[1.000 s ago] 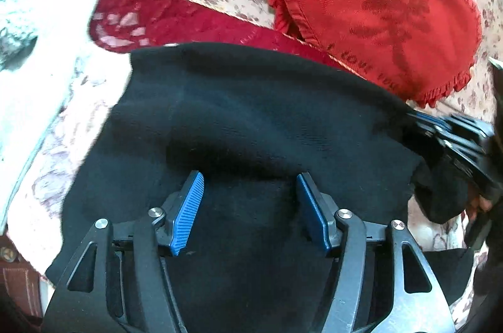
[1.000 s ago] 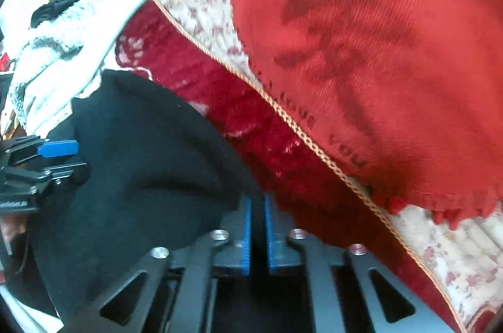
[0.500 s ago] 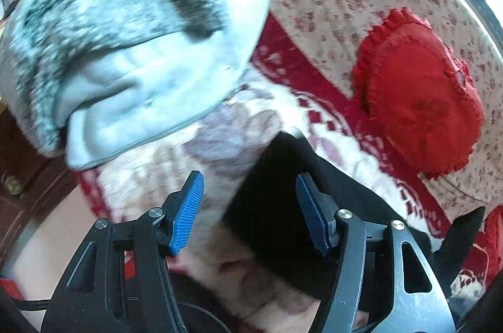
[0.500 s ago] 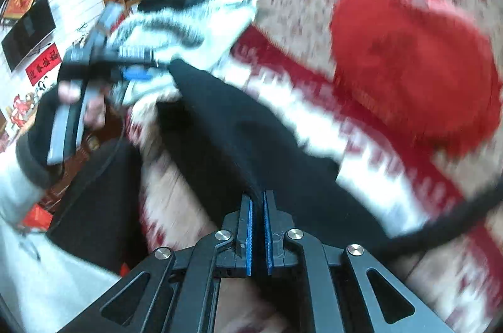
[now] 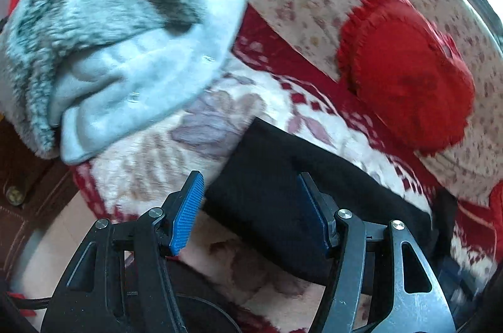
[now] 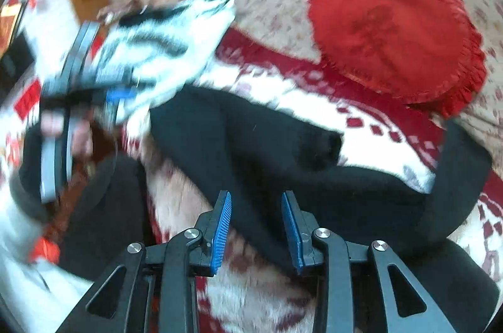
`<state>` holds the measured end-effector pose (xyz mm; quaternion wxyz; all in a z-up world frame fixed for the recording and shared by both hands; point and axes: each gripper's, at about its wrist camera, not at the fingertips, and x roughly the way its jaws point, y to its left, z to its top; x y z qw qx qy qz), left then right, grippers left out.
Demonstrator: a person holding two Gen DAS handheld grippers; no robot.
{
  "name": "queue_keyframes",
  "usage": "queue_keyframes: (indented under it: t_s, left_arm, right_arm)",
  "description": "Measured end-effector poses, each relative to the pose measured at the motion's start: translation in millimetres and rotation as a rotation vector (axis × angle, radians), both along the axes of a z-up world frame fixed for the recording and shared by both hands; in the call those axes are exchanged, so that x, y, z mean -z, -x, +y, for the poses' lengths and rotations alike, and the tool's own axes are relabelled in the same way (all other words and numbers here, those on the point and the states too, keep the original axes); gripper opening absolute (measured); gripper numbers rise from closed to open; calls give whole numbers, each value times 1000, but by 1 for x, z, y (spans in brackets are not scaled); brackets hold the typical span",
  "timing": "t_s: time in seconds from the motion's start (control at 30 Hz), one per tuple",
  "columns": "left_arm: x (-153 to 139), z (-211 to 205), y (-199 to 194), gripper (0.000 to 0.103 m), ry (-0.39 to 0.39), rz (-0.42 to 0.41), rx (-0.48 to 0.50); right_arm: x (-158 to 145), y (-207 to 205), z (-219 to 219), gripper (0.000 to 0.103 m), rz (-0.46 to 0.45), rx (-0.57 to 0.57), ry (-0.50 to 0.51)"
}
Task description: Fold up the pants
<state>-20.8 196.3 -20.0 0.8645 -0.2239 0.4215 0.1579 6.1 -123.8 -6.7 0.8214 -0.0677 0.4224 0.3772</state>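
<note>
Black pants lie bundled on blanket, 12 o'clock of both spread, empty grippers: left gripper, right gripper; fold looks unfinished.

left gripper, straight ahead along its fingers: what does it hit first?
Most likely the black pants. The left gripper is open, and the folded fabric fills the gap between its fingers. Past that comes the floral blanket. Fisheye depth is unclear, so how near the cloth lies cannot be told.

We see bright daylight glaring at the upper right; edges bow strongly, and the right view smears leftward.
</note>
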Motion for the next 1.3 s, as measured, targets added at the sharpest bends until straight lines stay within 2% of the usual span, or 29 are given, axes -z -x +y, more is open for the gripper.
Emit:
queue_keyframes:
  t_s: [0.1, 0.17, 0.23, 0.3, 0.33, 0.43, 0.5, 0.6, 0.63, 0.7, 0.8, 0.83, 0.9, 1.0, 1.13, 1.2, 1.23, 1.27, 1.3]
  left_arm:
    - [8, -18, -11, 61, -6, 16, 39]
    - [16, -28, -19, 61, -10, 38, 61]
    - [23, -37, -25, 61, -19, 57, 83]
    - [30, -45, -32, 61, -51, 84, 102]
    - [33, -48, -34, 61, -70, 92, 107]
    - [39, -52, -38, 61, -96, 98, 113]
    - [41, -56, -40, 61, -121, 105, 117]
    - [38, -56, -40, 61, -115, 101, 125]
    - [35, -56, -39, 61, -92, 93, 124]
    - [30, -55, -38, 61, -55, 72, 117]
    - [23, -60, -36, 61, -30, 49, 121]
    - [22, -63, -38, 61, -28, 47, 130]
    - [22, -70, -40, 61, -28, 50, 150]
    - [25, -80, -44, 61, -23, 65, 175]
    - [26, -90, -46, 61, -17, 79, 197]
    - [24, -93, -45, 61, -25, 78, 209]
    - [22, -94, -44, 61, -29, 76, 211]
    - [21, -94, -43, 61, -34, 73, 213]
    - [20, -94, -41, 61, -39, 70, 212]
  right_arm:
    - [0, -35, -2, 32, 33, 133, -22]
    - [7, -59, 1, 32, 91, 171, -46]
    - [19, -80, 11, 31, 138, 182, -23]
    - [33, -93, 23, 10, 156, 170, 30]
    - [36, -96, 27, 10, 145, 166, 48]
    - [38, -102, 29, 10, 25, 226, 116]
    - [55, -110, 28, 10, 99, 249, 86]
    - [50, -105, 25, 12, 84, 232, 72]
    - [44, -104, 20, 14, 92, 227, 71]
    - [28, -104, 4, 28, 72, 255, 57]
    - [-2, -108, -31, 31, -32, 387, 133]
    - [-9, -110, -42, 32, -46, 424, 155]
    - [-13, -119, -62, 33, -16, 483, 177]
    - [-3, -131, -67, 33, 46, 521, 227]
    - [27, -149, -49, 33, 123, 488, 303]
    - [49, -159, -38, 33, 129, 471, 396]
    - [54, -161, -40, 33, 107, 473, 402]
    - [51, -161, -48, 20, 80, 497, 349]
    - [49, -161, -55, 8, 90, 522, 321]
